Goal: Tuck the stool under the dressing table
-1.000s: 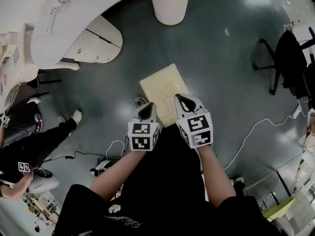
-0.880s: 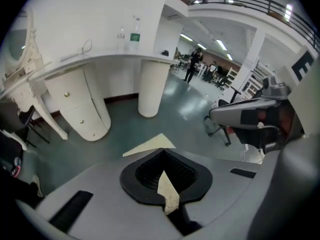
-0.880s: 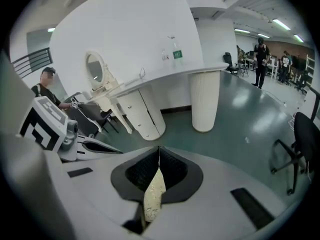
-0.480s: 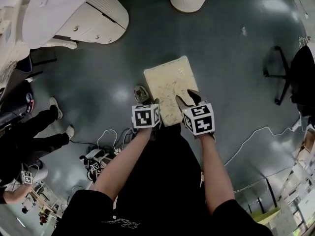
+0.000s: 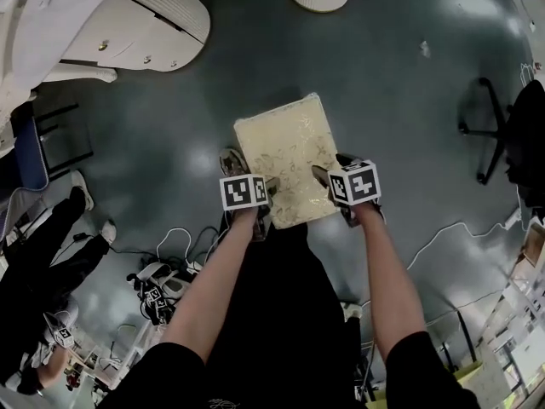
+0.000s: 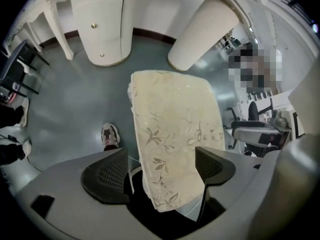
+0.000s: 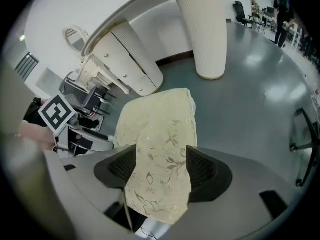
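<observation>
The left tool (image 6: 162, 166) and right tool (image 7: 157, 166), jaws just having been opening and gripping nothing, each straddle a near corner of the cream floral-cushioned stool (image 5: 285, 156), seemingly to grip it for the push. It stands on the glossy grey floor (image 5: 409, 126), well apart from the white dressing table (image 5: 145, 24). Its legs are hidden under the cushion, and the table is cropped.
</observation>
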Motion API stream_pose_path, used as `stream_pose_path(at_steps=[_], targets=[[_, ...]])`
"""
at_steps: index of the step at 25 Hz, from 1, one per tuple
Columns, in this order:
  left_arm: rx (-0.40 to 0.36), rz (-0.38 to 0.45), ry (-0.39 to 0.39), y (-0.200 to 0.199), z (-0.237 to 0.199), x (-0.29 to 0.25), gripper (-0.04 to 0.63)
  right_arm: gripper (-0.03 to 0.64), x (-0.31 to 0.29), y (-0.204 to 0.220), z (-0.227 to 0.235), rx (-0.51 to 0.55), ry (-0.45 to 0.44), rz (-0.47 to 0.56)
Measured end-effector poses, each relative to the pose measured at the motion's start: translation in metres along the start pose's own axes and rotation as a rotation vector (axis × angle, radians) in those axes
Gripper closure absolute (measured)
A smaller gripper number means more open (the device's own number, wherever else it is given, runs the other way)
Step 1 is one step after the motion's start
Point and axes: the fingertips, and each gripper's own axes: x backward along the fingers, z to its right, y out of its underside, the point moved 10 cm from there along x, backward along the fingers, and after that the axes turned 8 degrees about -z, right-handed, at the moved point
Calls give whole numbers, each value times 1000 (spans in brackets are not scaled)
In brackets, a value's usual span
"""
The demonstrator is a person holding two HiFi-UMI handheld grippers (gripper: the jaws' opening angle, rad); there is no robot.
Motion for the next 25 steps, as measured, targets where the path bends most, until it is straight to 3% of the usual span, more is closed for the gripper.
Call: stream_pose_path(at_steps=[6, 13, 18, 21, 25], targets=[[39, -16, 50, 3, -13, -29, 86, 308, -25, -6, 30, 74, -30, -42], [48, -56, 160, -1, -22, -51, 64, 289, -53, 2, 56, -29, -161, -112], [74, -87, 320, -5, -23, -65, 63, 282, -59, 10, 65, -131, -270, -64], [80, -62, 290, -7, -16, -67, 55, 282, -59, 14, 60, -121, -245, -8], [82, -45, 262, -5, -12, -68, 54, 284, -58, 14, 59, -113, -227, -23]])
